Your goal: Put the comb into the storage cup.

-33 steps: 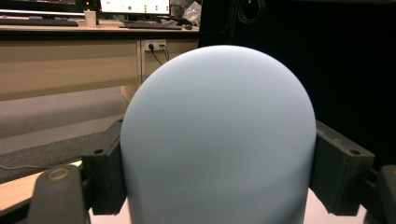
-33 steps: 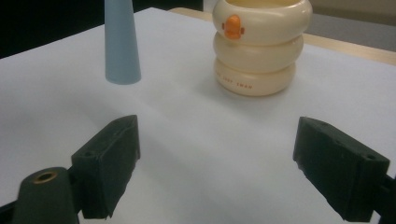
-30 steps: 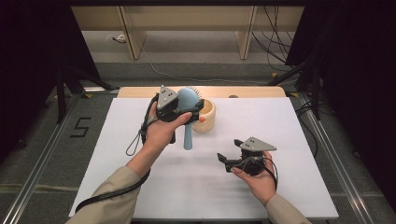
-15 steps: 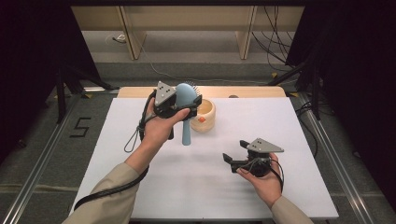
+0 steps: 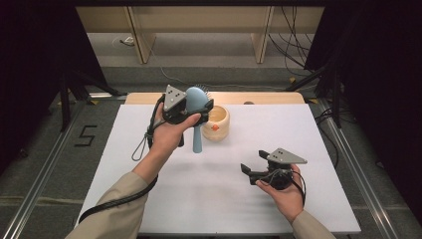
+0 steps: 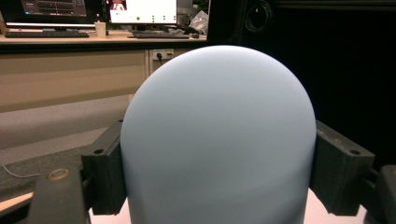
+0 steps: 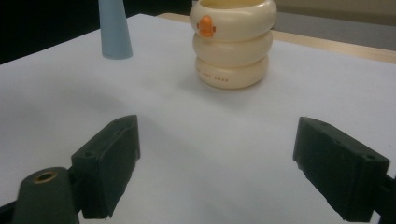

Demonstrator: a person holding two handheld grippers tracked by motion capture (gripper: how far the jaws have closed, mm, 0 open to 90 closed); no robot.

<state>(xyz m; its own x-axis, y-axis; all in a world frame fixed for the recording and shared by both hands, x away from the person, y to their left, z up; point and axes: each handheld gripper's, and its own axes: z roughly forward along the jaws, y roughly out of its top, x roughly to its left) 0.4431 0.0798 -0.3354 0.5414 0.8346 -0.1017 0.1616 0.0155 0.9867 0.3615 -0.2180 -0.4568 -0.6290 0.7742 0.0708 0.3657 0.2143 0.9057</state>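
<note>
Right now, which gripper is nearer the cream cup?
Left. The left gripper holds the blue hairbrush upright just beside the cream cup; the right gripper sits open, well back toward the person.

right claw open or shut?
Open. The right claw has its two black jaws wide apart with bare white table between them, facing the cream cup.
</note>
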